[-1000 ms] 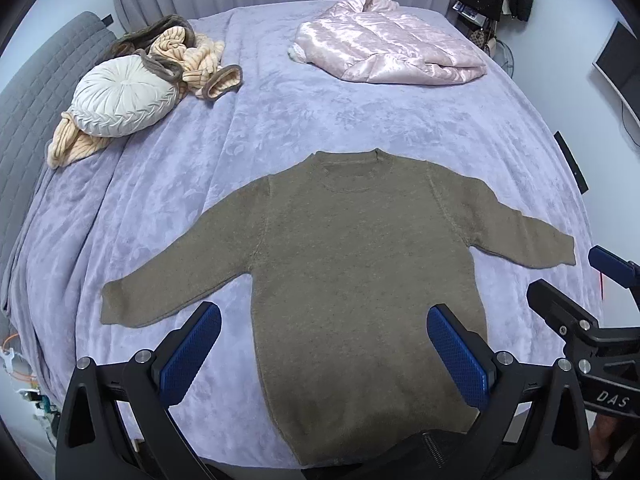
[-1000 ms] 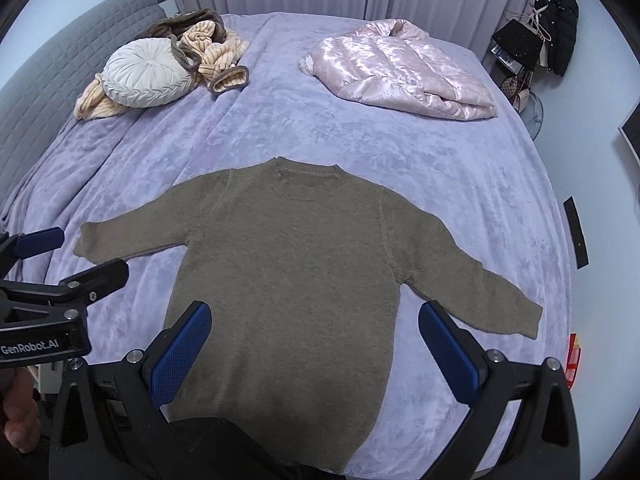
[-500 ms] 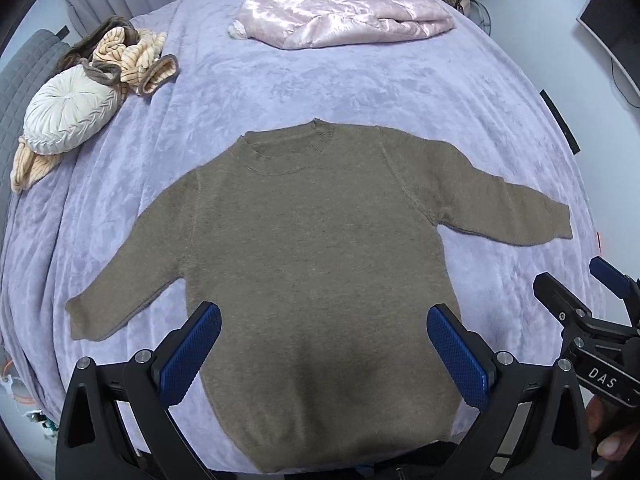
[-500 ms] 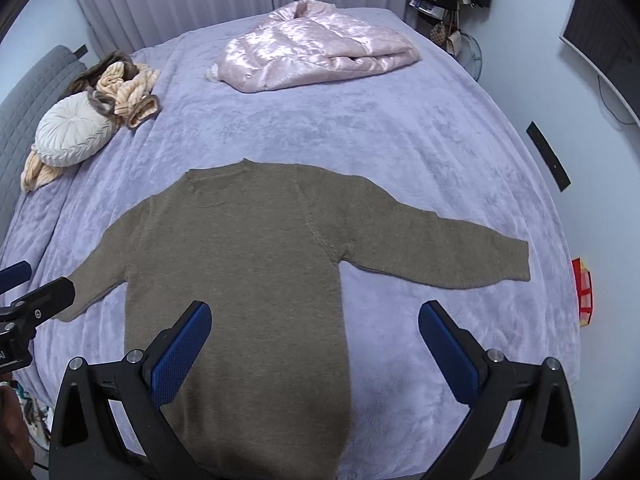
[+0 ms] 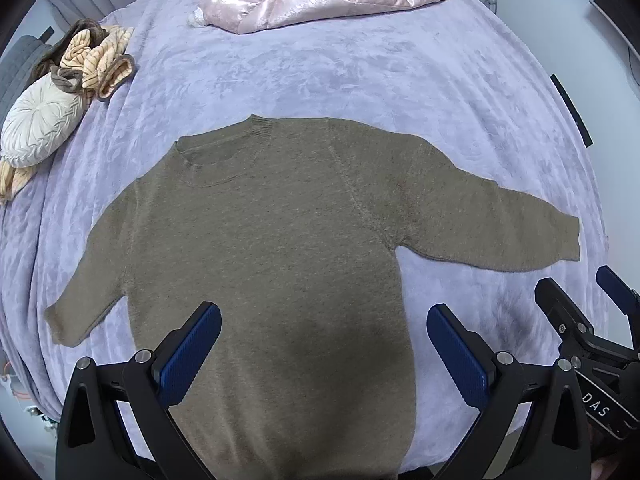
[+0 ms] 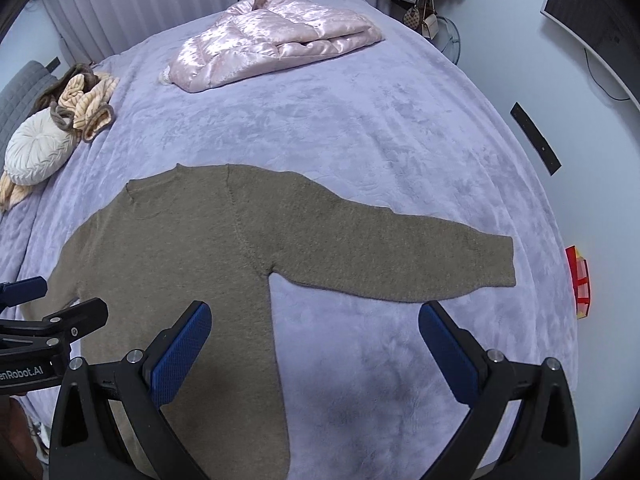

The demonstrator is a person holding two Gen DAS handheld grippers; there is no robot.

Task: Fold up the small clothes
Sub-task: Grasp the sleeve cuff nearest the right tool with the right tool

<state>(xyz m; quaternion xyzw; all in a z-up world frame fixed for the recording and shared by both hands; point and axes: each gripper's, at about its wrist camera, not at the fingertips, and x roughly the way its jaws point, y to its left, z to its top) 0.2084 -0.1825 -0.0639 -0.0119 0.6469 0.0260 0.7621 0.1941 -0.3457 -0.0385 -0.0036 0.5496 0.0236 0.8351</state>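
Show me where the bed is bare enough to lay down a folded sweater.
The widest bare stretch of bed lies between the sweater and the pink jacket. A smaller patch sits below the sweater's outstretched sleeve, ahead of the right claw. The corner by the round pillow and striped blanket is crowded.

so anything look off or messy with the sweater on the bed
Nothing stands out. The sweater lies flat on the bed, sleeves spread, no bunching or damage visible. Both the left gripper and right gripper are open above it, not touching.
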